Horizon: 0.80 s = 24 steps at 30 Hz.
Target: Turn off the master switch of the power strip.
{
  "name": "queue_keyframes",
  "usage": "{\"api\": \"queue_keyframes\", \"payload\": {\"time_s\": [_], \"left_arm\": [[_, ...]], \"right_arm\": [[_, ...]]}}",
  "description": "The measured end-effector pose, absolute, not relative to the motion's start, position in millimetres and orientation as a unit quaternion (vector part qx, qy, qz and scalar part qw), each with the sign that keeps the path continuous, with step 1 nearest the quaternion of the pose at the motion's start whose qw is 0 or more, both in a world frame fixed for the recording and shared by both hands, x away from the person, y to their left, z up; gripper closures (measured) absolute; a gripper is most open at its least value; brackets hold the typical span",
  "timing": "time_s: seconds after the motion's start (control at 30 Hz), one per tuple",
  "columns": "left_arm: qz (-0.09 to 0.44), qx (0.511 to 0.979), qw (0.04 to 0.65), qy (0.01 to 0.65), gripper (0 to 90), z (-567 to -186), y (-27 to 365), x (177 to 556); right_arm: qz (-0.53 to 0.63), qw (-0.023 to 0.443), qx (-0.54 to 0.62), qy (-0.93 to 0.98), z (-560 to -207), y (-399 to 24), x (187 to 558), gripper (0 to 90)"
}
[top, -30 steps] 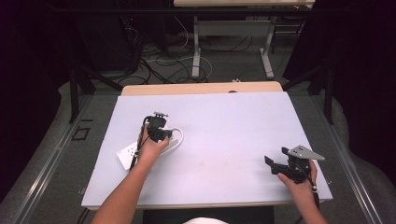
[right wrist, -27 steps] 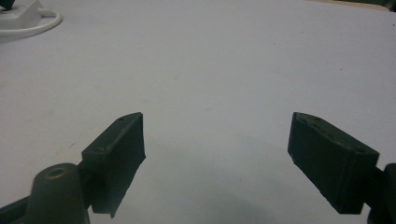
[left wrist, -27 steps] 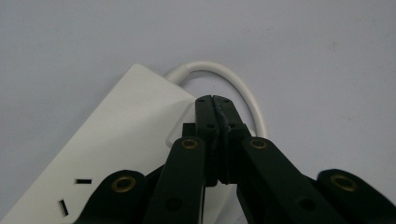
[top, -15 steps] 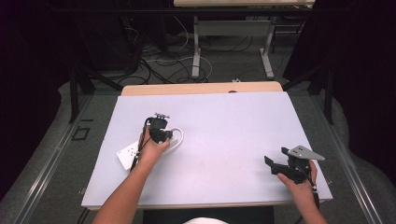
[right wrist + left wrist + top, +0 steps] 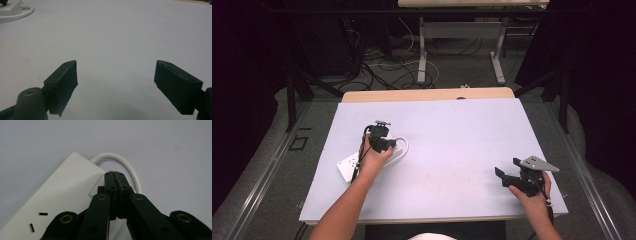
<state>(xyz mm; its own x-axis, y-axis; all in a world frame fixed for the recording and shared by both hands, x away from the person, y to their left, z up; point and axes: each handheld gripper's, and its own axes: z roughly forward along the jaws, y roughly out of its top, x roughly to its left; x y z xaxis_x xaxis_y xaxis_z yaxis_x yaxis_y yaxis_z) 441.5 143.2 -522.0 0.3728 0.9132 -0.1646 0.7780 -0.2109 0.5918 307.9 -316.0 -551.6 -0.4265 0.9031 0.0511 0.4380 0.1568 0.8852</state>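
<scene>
Jaws of the left hand-held gripper [image 5: 115, 173] are pressed together above a white power strip [image 5: 62, 195] lying on the surface [image 5: 452, 135], gripping nothing visible; the right hand-held gripper [image 5: 115, 82] gapes wide, empty.

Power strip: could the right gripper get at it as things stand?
Probably yes, though not without a long move. The right gripper sits open near the table's right front edge, the power strip far across at the left. Bare tabletop lies between, but the left gripper is shut over the strip's cable end.
</scene>
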Motion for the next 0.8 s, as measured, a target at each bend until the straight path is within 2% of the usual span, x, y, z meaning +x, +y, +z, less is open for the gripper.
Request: {"api": "queue_keyframes", "payload": {"time_s": [0.5, 0.8], "left_arm": [[0.116, 0.765, 0.311, 0.553, 89.9, -517.5, 146.7, 440.6], [0.116, 0.764, 0.315, 0.551, 83.0, -513.9, 147.5, 438.5]], "right_arm": [[0.453, 0.259, 0.469, 0.712, -551.9, -315.4, 307.7, 18.2], [0.455, 0.257, 0.47, 0.711, -551.5, -315.6, 307.6, 18.2]]}}
